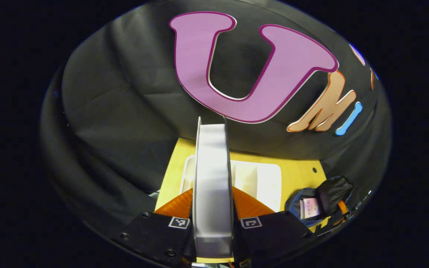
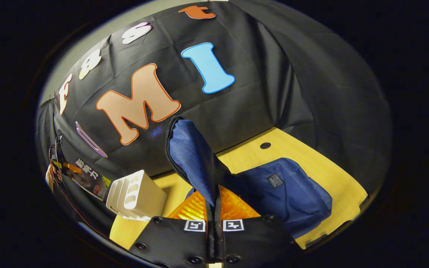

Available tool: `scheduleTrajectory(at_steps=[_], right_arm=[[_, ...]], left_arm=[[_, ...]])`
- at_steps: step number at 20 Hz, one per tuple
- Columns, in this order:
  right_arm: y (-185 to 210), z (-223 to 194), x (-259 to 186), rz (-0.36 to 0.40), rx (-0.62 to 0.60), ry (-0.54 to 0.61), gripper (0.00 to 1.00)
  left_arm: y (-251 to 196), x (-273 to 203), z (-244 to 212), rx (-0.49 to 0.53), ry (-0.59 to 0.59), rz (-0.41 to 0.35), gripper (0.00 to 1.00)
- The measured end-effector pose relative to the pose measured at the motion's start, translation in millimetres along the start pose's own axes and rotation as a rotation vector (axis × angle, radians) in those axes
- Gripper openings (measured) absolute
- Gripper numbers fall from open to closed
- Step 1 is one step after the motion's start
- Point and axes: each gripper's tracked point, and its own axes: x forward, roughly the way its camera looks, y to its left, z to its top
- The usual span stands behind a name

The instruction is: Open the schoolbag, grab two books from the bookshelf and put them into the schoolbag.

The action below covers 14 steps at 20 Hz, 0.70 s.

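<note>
My left gripper [image 1: 213,204] is shut on a book [image 1: 212,160], which stands upright with its pale page edges facing the camera. It hangs above the white bookshelf [image 1: 259,182] on the yellow table. The blue schoolbag [image 1: 295,204] lies open to the right, with another book [image 1: 310,207] showing inside it. In the right gripper view, my right gripper [image 2: 214,204] is shut on the schoolbag's zippered flap [image 2: 188,149] and holds it raised above the bag's body [image 2: 289,197]. The held book [image 2: 88,178] shows at the far left, beyond the bookshelf [image 2: 136,195].
The yellow table [image 2: 311,156] has a round cable hole [image 2: 265,145] behind the bag. Black cloth walls close in the table at the back and on both sides. Bare tabletop lies to the right of the bag.
</note>
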Motion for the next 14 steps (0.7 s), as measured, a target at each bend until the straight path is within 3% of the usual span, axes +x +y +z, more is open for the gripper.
scheduleTrajectory(at_steps=[9, 14], right_arm=[[-2, 1, 2, 0.001, -0.002, 0.002, 0.02], [-2, 1, 2, 0.0, -0.011, 0.004, 0.04]], left_arm=[[-50, 13, -22, -0.25, 0.012, -0.248, 0.35], [-72, 15, -42, -0.314, 0.028, -0.35, 0.35]])
